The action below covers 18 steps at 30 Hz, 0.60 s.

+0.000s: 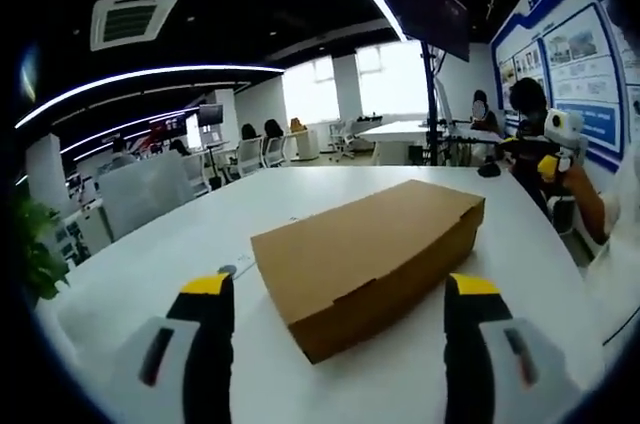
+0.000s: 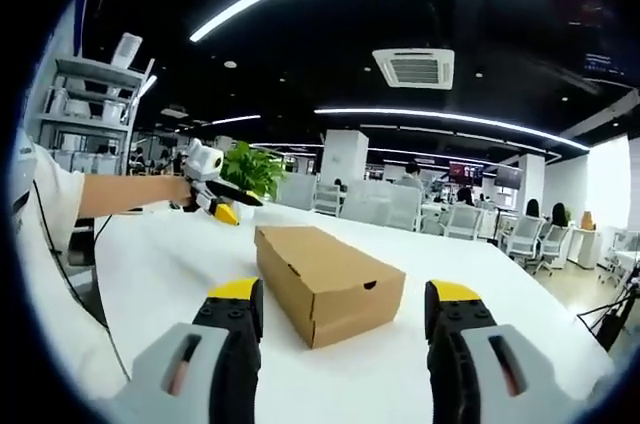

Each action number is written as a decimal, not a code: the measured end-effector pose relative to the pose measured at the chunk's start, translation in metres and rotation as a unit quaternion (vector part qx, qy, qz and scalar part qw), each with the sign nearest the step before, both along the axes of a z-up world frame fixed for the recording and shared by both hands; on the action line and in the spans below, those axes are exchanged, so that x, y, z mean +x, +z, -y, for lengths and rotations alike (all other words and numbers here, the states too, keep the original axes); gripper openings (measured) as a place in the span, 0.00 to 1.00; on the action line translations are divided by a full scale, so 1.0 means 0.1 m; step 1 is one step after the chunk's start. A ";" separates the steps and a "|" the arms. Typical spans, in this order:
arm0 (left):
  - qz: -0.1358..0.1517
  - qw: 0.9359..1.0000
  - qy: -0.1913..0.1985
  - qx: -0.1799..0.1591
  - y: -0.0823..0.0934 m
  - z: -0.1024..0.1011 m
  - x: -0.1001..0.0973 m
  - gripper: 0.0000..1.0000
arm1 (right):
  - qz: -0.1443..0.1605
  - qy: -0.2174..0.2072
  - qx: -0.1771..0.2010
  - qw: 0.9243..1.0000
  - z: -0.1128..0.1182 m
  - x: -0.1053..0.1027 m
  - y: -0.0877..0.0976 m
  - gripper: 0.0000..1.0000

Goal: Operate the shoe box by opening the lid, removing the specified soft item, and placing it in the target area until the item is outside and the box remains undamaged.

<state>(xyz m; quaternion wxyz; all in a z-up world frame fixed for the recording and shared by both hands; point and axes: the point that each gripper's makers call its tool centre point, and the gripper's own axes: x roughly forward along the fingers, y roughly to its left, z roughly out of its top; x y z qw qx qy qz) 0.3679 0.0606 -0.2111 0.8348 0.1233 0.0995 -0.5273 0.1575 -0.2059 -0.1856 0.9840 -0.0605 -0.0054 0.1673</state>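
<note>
A: What surface and room are seen?

B: A broad white table (image 1: 150, 264) is seen in an open office, with curved light strips and a ceiling vent overhead. Office chairs (image 2: 395, 206), seated people and a potted plant (image 2: 252, 169) are seen behind it, and a wall of posters (image 1: 575, 64) is seen in the left gripper view.

A: Where is the task's thing found?

B: The brown cardboard shoe box (image 1: 370, 259) is laid flat on the table with its lid closed, ahead of both grippers.

A: How are the fingers held?

B: The left gripper (image 1: 340, 354) is spread wide, nothing being grasped; its yellow-tipped fingers (image 1: 205, 289) are seen either side of the box's near corner, apart from it. The right gripper (image 2: 340, 344) is likewise spread and empty, the box being short of its fingers. In the right gripper view, the left gripper is seen at the far left, held by a hand (image 2: 175, 192) above the table.
</note>
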 end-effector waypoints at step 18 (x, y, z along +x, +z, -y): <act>-0.006 1.000 0.011 -0.008 -0.16 0.08 0.17 0.88 | -0.029 0.008 -0.034 0.999 -0.11 0.13 -0.22 0.63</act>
